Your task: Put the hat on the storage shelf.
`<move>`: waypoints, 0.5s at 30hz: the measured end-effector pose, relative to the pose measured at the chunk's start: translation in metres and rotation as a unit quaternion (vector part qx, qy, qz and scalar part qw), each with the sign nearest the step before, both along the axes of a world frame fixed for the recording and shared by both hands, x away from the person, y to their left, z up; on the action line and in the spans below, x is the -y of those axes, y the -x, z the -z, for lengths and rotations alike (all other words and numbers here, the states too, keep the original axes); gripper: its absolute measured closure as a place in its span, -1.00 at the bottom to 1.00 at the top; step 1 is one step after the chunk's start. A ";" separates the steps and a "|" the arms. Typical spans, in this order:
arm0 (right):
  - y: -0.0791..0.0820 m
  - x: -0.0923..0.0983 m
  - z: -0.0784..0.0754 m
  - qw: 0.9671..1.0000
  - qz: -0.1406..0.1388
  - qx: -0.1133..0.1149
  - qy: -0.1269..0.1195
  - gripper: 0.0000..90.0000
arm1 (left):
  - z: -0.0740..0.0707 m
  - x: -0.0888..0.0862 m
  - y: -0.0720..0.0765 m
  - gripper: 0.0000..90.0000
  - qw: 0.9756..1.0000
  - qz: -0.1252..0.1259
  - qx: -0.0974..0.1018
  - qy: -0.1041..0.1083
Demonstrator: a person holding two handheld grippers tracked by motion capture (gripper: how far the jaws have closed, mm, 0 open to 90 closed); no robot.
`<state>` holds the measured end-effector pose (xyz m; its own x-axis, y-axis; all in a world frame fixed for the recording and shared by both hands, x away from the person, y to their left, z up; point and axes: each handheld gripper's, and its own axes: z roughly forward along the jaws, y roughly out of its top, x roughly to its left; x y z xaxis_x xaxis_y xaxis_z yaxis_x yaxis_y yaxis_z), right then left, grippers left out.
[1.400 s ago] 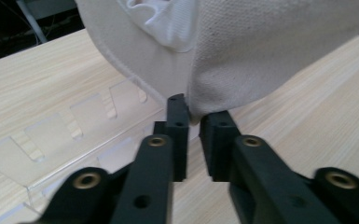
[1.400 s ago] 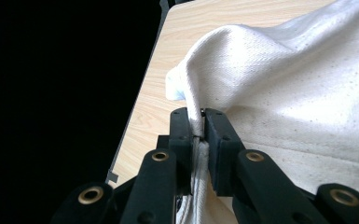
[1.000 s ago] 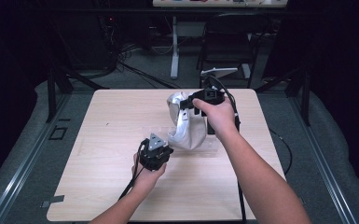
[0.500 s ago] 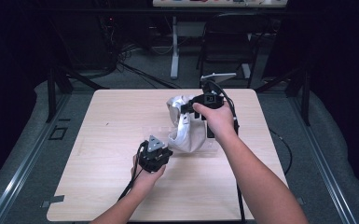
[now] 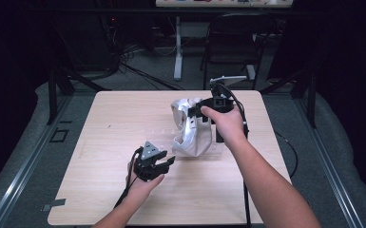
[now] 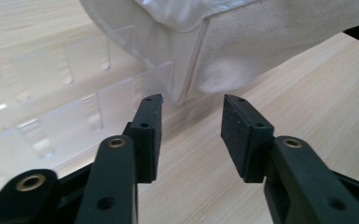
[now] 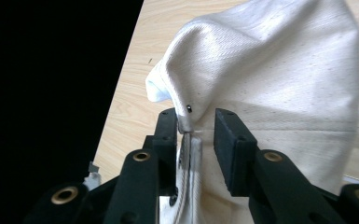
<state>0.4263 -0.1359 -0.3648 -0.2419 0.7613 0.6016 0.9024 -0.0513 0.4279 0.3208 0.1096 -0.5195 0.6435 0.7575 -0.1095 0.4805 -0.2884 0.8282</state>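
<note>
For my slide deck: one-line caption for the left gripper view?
Left gripper, jaws just opened, nothing between them, faces a white cloth bag beside a clear plastic rack.

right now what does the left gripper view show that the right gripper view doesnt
The left gripper view alone shows a clear plastic rack with slots lying on the table, beside the lower corner of the cloth bag, and the left claw open with nothing between its pads. The right gripper view alone shows the bag's seamed edge with a small snap standing between the pads of the right claw, which have just been opening, and the dark floor past the table edge. Both show the white cloth bag and the wooden table.
</note>
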 end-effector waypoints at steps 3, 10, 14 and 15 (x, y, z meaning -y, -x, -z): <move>0.003 0.003 -0.003 1.000 0.003 0.007 0.003 0.52 | -0.002 -0.010 0.003 0.23 1.000 -0.002 -0.006 -0.002; 0.020 0.011 -0.011 1.000 -0.008 0.023 0.008 0.43 | -0.002 -0.039 0.010 0.18 1.000 -0.017 -0.007 -0.005; 0.028 0.018 -0.014 0.999 -0.006 0.044 0.019 0.35 | 0.001 -0.058 0.013 0.13 1.000 -0.029 -0.011 0.000; 0.030 0.019 -0.014 0.999 -0.005 0.048 0.018 0.33 | 0.002 -0.062 0.014 0.12 0.999 -0.034 -0.010 0.001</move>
